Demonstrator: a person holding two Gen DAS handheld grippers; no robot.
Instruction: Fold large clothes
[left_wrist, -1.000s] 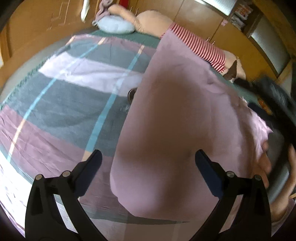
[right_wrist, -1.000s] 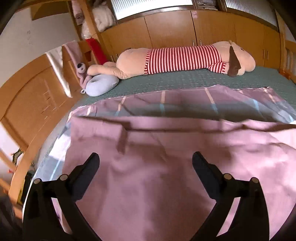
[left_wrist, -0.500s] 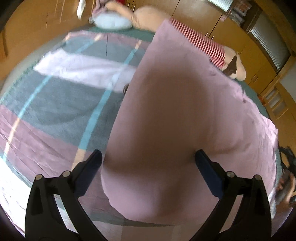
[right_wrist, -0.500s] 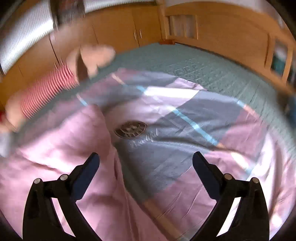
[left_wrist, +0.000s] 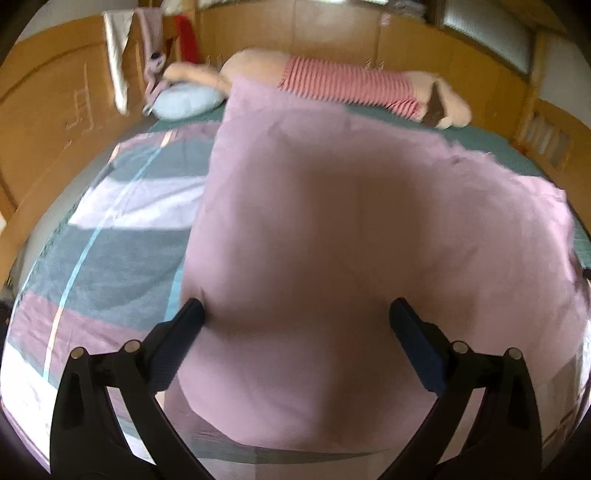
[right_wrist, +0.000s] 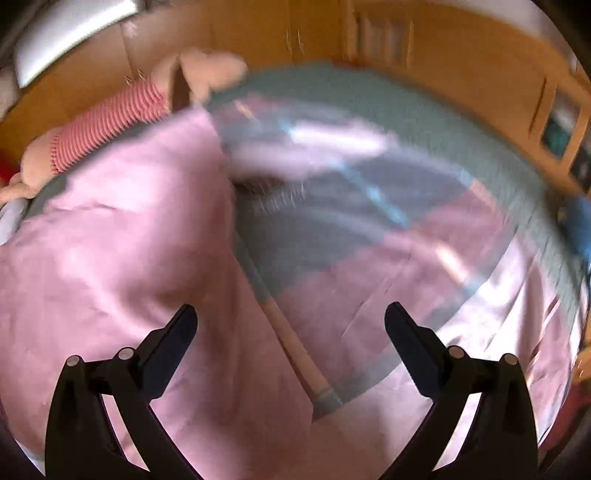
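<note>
A large pink sheet (left_wrist: 362, 236) lies folded over a striped cover (left_wrist: 122, 236) on the bed (left_wrist: 491, 147), beneath both grippers. The left gripper (left_wrist: 295, 325) hovers above it, fingers spread, grasping nothing. The right gripper (right_wrist: 290, 325), likewise released, hangs over the sheet's folded edge; that view is blurred. A striped plush toy (left_wrist: 351, 83) lies beyond the far edge.

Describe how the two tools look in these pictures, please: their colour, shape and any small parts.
Both look alike. The left tool has two black angular fingers that splay outward in a V, with dark, flat, slightly textured pads and round silver rivets at the joints. The right tool shows the same black fingers and silver rivets. No cables, markings or sleeves are visible.
</note>
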